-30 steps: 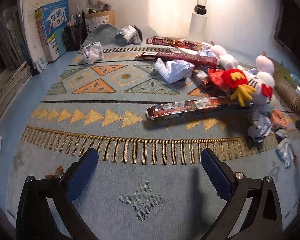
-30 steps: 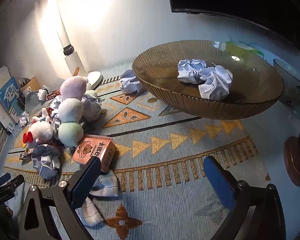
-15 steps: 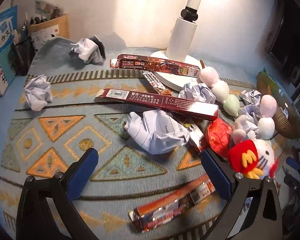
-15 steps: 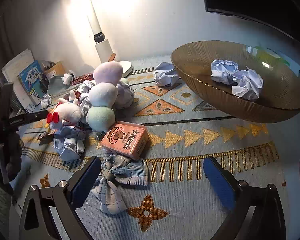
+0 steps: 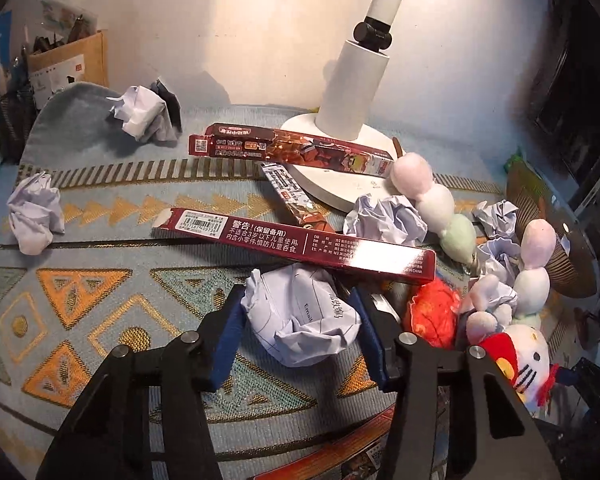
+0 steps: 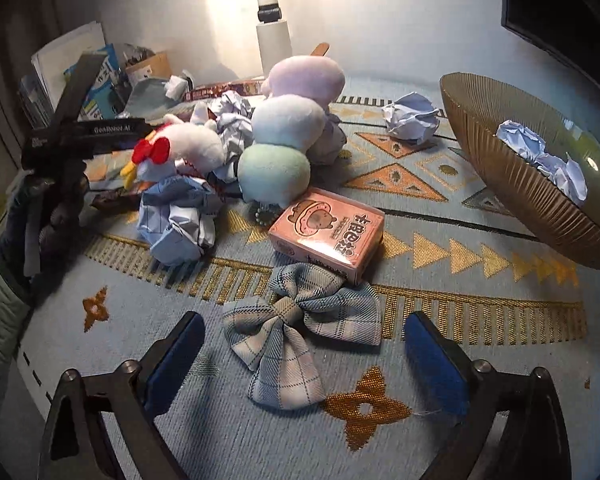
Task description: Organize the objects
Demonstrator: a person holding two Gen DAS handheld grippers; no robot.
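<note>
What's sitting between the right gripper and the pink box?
In the right wrist view, a plaid fabric bow lies on the patterned mat between the right gripper and the pink box, its upper edge reaching the box.

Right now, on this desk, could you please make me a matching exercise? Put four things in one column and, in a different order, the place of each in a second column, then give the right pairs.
Things
1. plaid bow
2. pink box
3. printed paper ball
4. two crumpled papers

Places
A. inside the brown bowl
B. between the left gripper fingers, which have just been closing
C. on the mat between the right gripper fingers, untouched
D. just behind the bow, in front of the green plush ball

Pairs: 1-C, 2-D, 3-B, 4-A
</note>
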